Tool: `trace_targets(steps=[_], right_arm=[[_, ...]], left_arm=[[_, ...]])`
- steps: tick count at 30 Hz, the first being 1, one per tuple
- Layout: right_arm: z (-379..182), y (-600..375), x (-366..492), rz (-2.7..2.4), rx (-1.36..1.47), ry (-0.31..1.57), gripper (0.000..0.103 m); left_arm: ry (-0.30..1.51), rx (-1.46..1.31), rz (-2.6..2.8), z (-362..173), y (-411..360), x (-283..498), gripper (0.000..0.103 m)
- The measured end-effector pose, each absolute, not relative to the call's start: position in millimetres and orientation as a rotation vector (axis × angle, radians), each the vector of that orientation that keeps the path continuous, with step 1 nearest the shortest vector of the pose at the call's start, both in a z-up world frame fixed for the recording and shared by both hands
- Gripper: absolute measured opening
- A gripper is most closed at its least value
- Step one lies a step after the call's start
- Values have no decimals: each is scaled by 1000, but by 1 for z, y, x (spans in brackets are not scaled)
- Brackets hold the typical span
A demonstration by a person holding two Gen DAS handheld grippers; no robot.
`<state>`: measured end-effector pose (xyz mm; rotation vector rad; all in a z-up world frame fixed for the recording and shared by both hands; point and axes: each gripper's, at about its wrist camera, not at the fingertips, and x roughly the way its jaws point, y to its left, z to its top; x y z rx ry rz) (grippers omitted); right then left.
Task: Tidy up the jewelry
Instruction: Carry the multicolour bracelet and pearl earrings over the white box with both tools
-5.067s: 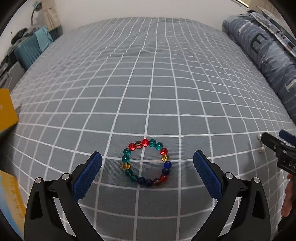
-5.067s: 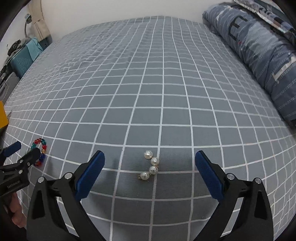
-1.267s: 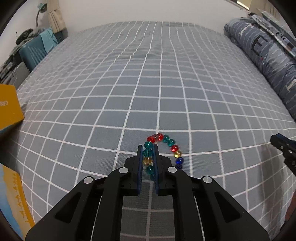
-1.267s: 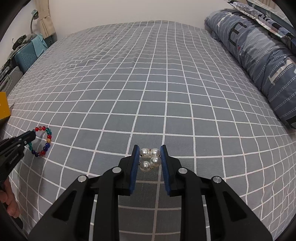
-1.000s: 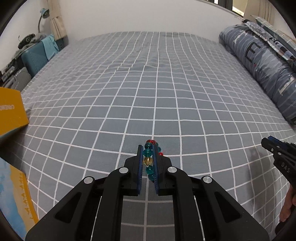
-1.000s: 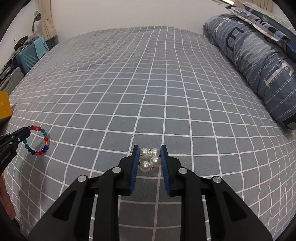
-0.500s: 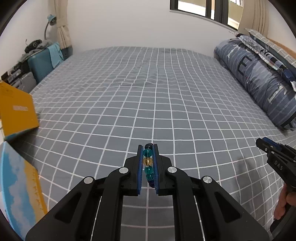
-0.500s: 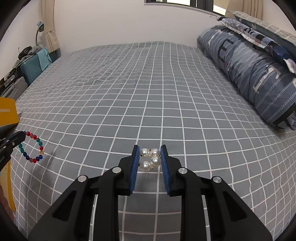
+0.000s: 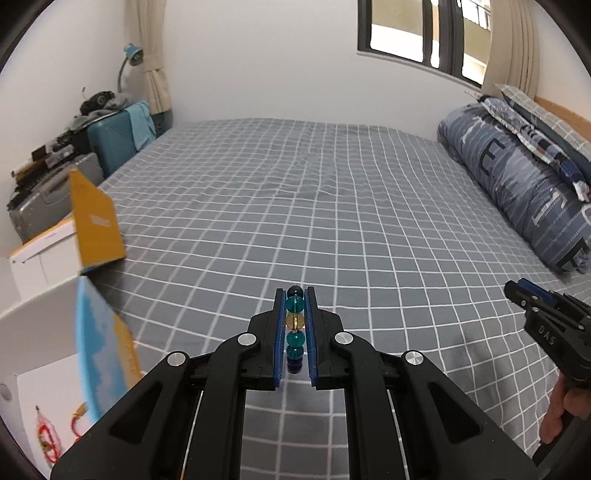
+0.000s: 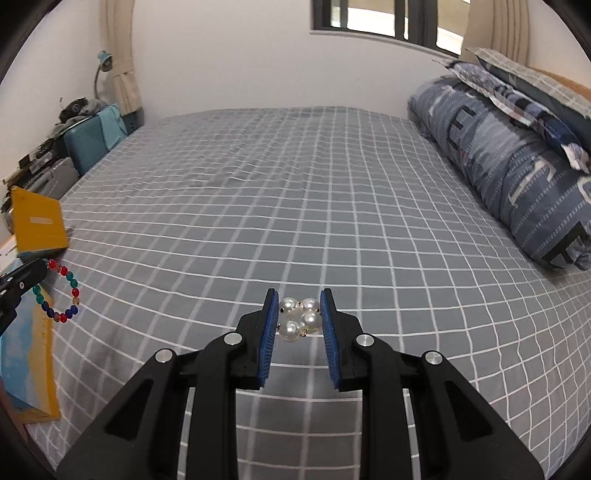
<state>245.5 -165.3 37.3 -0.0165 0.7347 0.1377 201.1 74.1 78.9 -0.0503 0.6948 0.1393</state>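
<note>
The beaded bracelet [image 9: 294, 328] is clamped in the left hand-held gripper [image 9: 294, 332] and the pearl cluster [image 10: 299, 319] in the right hand-held gripper [image 10: 298, 328] — both lifted above the bed [image 9: 332, 221], neither stowed yet. An open yellow box [image 9: 74, 236] waits at the bed's left edge — likely their destination; a rolled quilt [image 10: 517, 166] lines the right edge under a window [image 9: 424, 33].

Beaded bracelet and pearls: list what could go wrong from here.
1. The left tool pinches the beaded bracelet by only a few round beads, while the rest of the loop hangs free in the right wrist view; a swing might roll it loose.
2. The right tool clamps the pearl cluster with smooth pearls bunched between the pads; one could squeeze out and drop onto the checked bedspread.
</note>
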Motion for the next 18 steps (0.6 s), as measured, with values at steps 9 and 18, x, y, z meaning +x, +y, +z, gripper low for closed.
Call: trace_targets(steps=[9,18], right_arm=[[72,-87,214,253,-56,698,23],[106,38,168,464,-102,659,23]], left_arm=[[690,-111,248,114,134,153,9],[666,-167,366,148,219,86,9]])
